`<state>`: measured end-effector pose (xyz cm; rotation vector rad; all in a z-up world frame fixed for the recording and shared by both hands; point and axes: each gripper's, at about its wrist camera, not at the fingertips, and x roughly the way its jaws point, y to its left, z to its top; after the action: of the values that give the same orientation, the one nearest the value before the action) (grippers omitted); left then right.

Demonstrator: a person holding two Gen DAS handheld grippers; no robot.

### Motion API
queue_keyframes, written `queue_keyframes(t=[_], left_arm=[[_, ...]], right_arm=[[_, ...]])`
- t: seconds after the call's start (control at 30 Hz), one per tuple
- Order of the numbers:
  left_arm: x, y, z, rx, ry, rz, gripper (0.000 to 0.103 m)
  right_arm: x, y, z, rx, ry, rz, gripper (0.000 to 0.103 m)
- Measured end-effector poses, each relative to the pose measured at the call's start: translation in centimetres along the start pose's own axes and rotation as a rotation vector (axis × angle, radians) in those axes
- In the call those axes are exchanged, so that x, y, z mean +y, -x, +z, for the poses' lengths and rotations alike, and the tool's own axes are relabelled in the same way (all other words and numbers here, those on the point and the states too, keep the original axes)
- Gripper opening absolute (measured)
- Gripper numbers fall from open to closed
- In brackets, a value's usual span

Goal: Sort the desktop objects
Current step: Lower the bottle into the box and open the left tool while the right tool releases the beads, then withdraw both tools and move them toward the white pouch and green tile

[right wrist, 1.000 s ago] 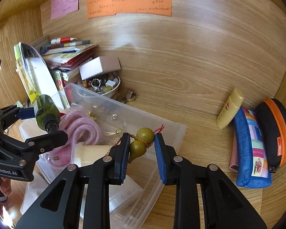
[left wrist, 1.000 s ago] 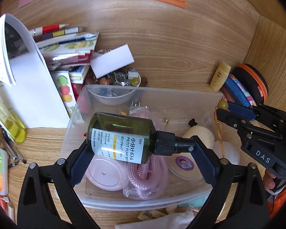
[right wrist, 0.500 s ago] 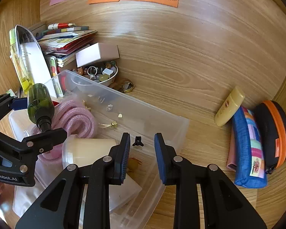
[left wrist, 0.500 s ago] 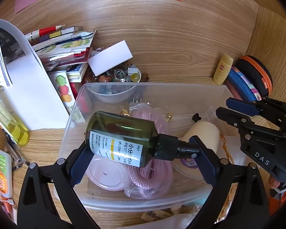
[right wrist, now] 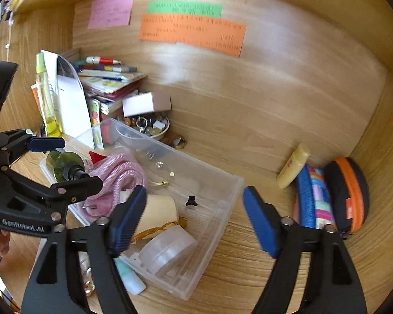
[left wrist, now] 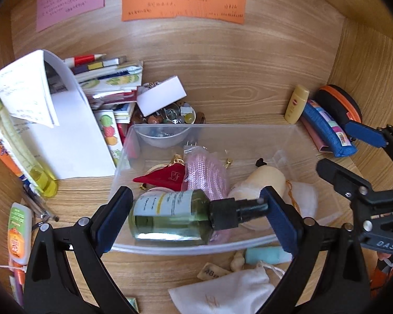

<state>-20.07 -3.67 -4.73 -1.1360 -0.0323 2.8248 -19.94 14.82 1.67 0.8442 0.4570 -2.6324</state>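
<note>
A clear plastic bin (left wrist: 222, 128) (right wrist: 224, 175) lies on the wooden desk with a pink cord (left wrist: 205, 170) (right wrist: 123, 167), a red pouch (left wrist: 167, 176) and a cream cylinder (left wrist: 268, 180) (right wrist: 158, 213) inside. My left gripper (left wrist: 196, 209) (right wrist: 65, 162) is shut lengthwise on a green pump bottle (left wrist: 170, 217) (right wrist: 63, 163) above the bin's near end. My right gripper (right wrist: 194, 204) (left wrist: 351, 154) hangs over the bin's right end, its jaws opening with nothing between them. A thin orange cord (right wrist: 157, 229) lies by the cylinder.
By the right wall lie a yellow tube (left wrist: 297, 103) (right wrist: 292, 166), a blue pencil case (left wrist: 327, 128) and an orange-rimmed case (right wrist: 351, 191). A trinket bowl (left wrist: 170, 115), stacked books (left wrist: 110, 83) and white paper (left wrist: 73, 136) crowd the left. A white pouch (left wrist: 222, 293) lies in front.
My right gripper let go of the gourd charm, which dropped into the bin, and its jaws have since spread wide. Both grippers have risen and pulled back; the left still holds the bottle.
</note>
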Motion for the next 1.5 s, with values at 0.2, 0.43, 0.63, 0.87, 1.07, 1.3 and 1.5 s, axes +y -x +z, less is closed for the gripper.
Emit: queue_keyframes(t=[0.2,0.43,0.63,0.87,1.07,1.3,1.5], left_arm=[[0.0,1.8,-0.5,-0.026,-0.003,0.006,0.099],[1.2,4.2,-1.1,-0.065,0.010,0.027,0.099],[3.5,5.7,-3.0,-0.067,0.028,0.085,0.100],[6.6,6.1,-6.4,-0.019,0.059,0.145,0.100],[8.7,5.5,-9.3,0.033,0.093,0.160,0.100],[9.9,4.2,-12.0,0.090,0.096,0.158,0.100],[10.2,3.4,-13.4,0.121,0.093,0.138,0.100]], right_arm=[[0.7,3.1,-0.1,-0.037,0.019,-0.018,0.085],[1.9,4.9,-1.6,-0.035,0.012,-0.005,0.085],[3.5,5.3,-3.4,-0.011,-0.008,0.046,0.086],[6.0,5.2,-5.6,0.034,-0.036,0.134,0.087],[8.7,4.8,-7.2,0.087,-0.042,0.199,0.087],[11.2,3.8,-8.8,0.159,-0.049,0.232,0.087],[12.8,2.5,-9.0,0.205,-0.038,0.232,0.087]])
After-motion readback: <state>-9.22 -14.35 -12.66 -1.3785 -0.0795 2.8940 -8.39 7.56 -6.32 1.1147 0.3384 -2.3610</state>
